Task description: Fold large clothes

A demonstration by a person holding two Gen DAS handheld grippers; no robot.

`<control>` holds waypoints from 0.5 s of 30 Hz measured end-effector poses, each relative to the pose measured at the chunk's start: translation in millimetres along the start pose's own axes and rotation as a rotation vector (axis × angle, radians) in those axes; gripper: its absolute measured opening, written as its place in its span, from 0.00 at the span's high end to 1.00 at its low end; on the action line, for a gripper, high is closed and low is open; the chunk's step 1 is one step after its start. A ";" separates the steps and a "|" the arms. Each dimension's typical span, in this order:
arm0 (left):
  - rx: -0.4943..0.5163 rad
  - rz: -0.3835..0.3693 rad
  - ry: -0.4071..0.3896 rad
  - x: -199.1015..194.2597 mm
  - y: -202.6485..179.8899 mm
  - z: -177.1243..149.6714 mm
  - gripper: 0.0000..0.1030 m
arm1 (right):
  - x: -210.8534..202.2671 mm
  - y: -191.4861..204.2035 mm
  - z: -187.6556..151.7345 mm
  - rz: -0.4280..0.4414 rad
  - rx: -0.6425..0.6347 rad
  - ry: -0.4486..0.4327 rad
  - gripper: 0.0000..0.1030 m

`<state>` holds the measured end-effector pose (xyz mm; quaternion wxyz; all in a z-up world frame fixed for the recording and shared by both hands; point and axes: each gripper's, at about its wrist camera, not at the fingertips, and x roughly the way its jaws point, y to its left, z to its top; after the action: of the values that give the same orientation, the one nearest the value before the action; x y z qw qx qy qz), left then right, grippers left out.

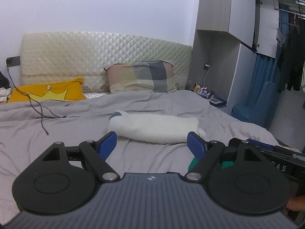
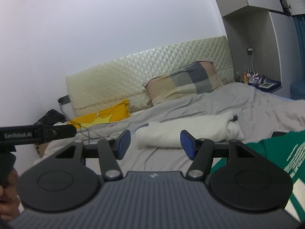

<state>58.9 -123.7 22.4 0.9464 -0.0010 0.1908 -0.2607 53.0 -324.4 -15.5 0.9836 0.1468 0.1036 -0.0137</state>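
Note:
A white folded garment (image 1: 154,128) lies on the grey bedsheet (image 1: 57,137) in the middle of the bed; it also shows in the right wrist view (image 2: 190,131). A green garment with white print (image 2: 276,152) lies at the right, near my right gripper; a corner of it shows in the left wrist view (image 1: 192,162). My left gripper (image 1: 151,143) is open and empty, just short of the white garment. My right gripper (image 2: 155,143) is open and empty, above the sheet in front of the white garment.
A plaid pillow (image 1: 141,78) and a yellow pillow (image 1: 47,93) lean on the quilted headboard (image 1: 95,51). A black cable (image 1: 36,106) trails over the sheet at left. A cluttered nightstand (image 1: 211,97) and hanging clothes (image 1: 291,57) stand at the right.

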 end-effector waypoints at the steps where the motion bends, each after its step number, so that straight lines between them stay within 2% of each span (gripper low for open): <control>1: 0.007 0.005 0.001 -3.6 -1.0 -5.5 0.18 | -2.5 1.5 -3.3 -0.001 -0.003 0.001 0.40; 5: -0.008 -0.010 0.009 -12.0 3.1 -22.3 0.18 | -7.4 8.2 -14.6 -0.003 -0.030 0.011 0.40; 8: 0.038 0.028 0.002 -12.5 1.8 -30.2 0.18 | -8.0 10.0 -23.7 -0.011 -0.043 0.027 0.40; 15: 0.029 0.039 0.011 -6.2 14.3 -39.2 0.18 | -1.9 5.8 -40.9 -0.039 -0.037 0.049 0.40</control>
<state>46.8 -104.4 -13.2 0.9502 0.0177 0.1920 -0.2448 43.3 -306.9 -51.8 0.9829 0.1268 0.1305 -0.0272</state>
